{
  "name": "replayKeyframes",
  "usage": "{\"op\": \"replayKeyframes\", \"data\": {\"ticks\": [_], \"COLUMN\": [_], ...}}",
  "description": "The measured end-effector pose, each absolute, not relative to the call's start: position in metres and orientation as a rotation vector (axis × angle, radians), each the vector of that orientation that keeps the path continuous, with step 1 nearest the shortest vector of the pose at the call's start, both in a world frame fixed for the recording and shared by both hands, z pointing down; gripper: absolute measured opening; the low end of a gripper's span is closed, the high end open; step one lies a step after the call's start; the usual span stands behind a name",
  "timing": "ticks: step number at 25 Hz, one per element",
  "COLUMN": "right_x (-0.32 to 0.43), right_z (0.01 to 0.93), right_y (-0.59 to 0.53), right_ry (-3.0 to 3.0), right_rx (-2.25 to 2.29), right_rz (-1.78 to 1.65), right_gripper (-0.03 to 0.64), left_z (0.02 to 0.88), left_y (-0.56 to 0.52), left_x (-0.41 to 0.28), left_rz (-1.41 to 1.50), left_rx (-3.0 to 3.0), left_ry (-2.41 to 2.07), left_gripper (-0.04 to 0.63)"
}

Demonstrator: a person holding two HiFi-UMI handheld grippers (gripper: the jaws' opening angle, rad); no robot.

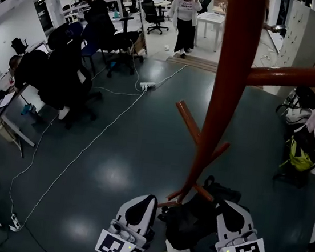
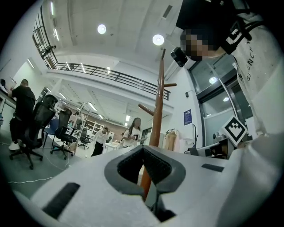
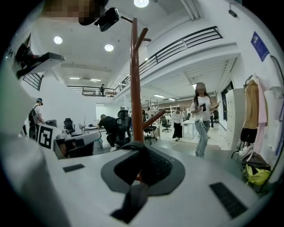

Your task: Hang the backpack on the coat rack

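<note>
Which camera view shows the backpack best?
The head view: the black backpack shows as one whole mass between the left gripper and the right gripper, beside the coat rack. Each gripper view shows only a dark strap of it caught in that gripper's jaws.

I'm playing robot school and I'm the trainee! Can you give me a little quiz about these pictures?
1. True or false: the black backpack already hangs on a peg of the coat rack.
2. The coat rack's pole is: A) reddish-brown B) white C) green.
3. Fill in: the right gripper has its jaws shut on a dark ____.
Key: 1 false; 2 A; 3 strap.
</note>
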State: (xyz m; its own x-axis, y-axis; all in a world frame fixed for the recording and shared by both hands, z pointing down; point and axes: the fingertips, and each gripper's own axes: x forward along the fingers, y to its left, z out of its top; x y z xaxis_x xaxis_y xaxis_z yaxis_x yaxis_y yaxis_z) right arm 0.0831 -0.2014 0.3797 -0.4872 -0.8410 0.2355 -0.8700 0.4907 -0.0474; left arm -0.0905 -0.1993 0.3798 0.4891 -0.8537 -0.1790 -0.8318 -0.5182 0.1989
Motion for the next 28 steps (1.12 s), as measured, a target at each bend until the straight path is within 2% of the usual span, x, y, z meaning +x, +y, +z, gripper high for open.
{"op": "replayKeyframes", "data": {"ticks": [28], "right_x": [0.057], "right_z": [0.427], "right_y": [-0.277], "right_ry": [-2.348], "right_rx": [1.134], "right_rz": [0.303], "right_gripper": [0.031], "left_z": [0.404], "left_y": [-0.258], "left_x": [-0.089], "left_rz": [-0.409], "left_rx": [2.542], "left_ry": [-1.523], "left_gripper": [0.011]}}
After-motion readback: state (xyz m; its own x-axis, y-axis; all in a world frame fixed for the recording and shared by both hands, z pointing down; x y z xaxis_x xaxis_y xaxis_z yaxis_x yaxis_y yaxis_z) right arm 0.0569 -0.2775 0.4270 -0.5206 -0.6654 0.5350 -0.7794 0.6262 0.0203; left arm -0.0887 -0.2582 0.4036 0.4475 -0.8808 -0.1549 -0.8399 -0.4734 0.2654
